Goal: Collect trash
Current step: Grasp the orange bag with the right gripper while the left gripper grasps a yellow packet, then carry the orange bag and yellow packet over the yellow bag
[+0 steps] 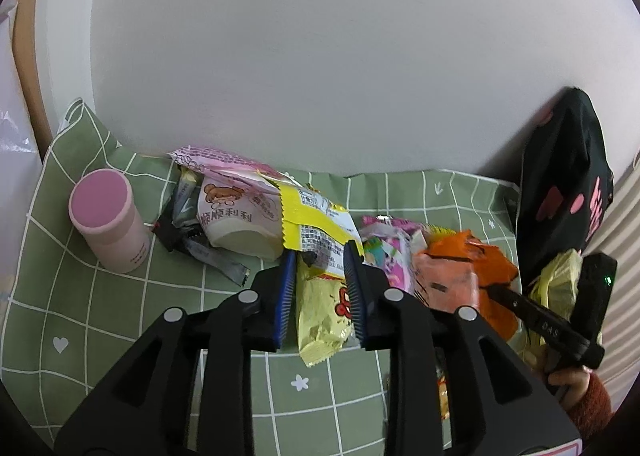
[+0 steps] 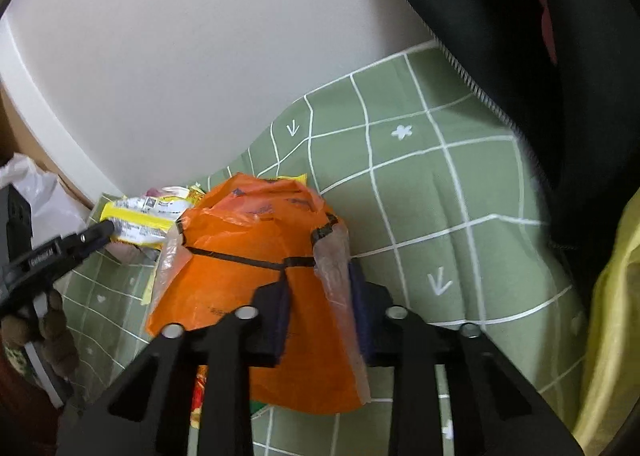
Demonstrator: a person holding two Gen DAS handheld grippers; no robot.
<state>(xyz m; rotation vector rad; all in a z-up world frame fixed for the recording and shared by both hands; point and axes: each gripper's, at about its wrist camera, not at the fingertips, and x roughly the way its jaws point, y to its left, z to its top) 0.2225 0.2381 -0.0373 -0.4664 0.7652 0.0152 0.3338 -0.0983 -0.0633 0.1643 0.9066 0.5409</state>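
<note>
At lower centre, the left gripper (image 1: 320, 292) had its jaws spread around a yellow wrapper (image 1: 322, 320), pads apart from it. The right gripper (image 2: 322, 312) pinched an orange bag (image 2: 248, 256) over the green cloth (image 2: 440, 191).

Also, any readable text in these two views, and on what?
"顺顺利利": bear-print wrapper.
Yellow wrapper, fine print: too small to read.
Orange wrapper, dark print: blurred, unreadable.
Black bag, pink lettering: cut off, unreadable.
</note>
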